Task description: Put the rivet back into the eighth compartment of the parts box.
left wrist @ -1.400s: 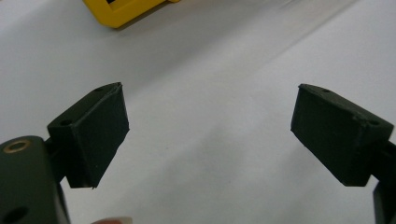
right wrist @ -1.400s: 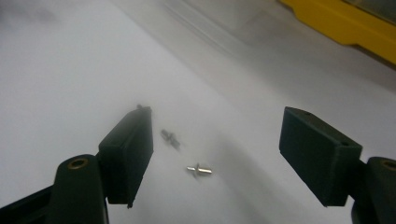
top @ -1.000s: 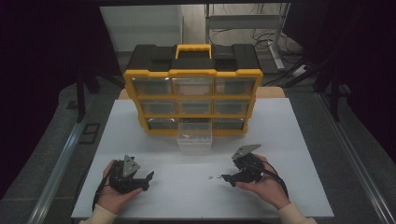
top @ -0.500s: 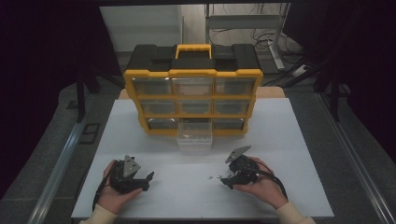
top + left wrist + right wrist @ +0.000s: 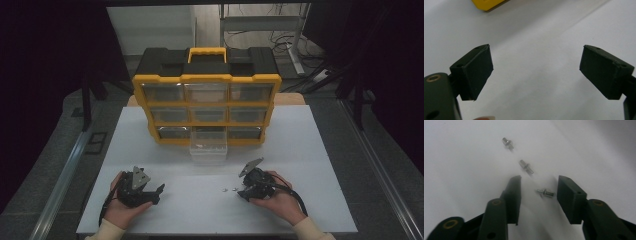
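Note:
Three small metal screws lie on the white table (image 5: 200, 210); the high view shows two as specks (image 5: 224, 189) just left of my right gripper (image 5: 241, 193). In the right gripper view the nearest screw (image 5: 545, 192) lies on the table between the open jaws of my right gripper (image 5: 539, 181). A second screw (image 5: 526, 166) and a third screw (image 5: 507, 143) lie farther ahead. My left gripper (image 5: 159, 192) rests low at the front left. In its own view the left gripper (image 5: 536, 53) stands wide open over bare table.
A yellow and black drawer organizer (image 5: 207, 107) stands at the table's back middle, and its corner (image 5: 487, 3) shows in the left gripper view. Its clear bottom-middle drawer (image 5: 209, 150) is pulled out with small parts inside. A hand holds each gripper near the front edge.
My right gripper has moved slightly left and toward the front edge, closing in on the screws. The left gripper has stayed put.

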The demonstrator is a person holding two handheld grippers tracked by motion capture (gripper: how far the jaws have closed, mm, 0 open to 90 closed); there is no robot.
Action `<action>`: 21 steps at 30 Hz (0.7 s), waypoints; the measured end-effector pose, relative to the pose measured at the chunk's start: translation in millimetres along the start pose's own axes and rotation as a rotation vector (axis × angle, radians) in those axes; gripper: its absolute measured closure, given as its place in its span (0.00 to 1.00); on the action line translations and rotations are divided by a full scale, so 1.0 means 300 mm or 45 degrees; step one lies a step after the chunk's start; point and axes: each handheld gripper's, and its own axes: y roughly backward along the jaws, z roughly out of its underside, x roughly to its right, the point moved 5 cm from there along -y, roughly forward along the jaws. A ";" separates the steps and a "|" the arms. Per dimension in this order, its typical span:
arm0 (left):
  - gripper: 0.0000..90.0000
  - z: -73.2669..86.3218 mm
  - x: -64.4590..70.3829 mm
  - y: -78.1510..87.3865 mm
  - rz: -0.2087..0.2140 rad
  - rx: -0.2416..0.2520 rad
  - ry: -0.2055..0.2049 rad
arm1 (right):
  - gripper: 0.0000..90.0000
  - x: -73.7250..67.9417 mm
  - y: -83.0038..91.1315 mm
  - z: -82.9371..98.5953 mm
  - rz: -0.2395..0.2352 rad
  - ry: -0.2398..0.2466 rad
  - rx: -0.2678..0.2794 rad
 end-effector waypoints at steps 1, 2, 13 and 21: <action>0.13 0.000 0.000 0.000 0.000 0.000 0.000 | 0.69 0.001 0.001 0.000 -0.001 -0.001 0.001; 0.13 0.000 0.001 0.000 0.000 0.002 -0.001 | 0.72 0.001 0.001 -0.001 0.001 -0.001 0.002; 0.13 -0.001 0.002 0.002 0.004 0.005 -0.005 | 0.85 0.001 0.002 -0.003 -0.012 -0.005 -0.005; 0.13 -0.001 0.001 0.001 0.007 0.006 -0.006 | 0.85 0.014 0.015 -0.001 -0.021 -0.022 0.009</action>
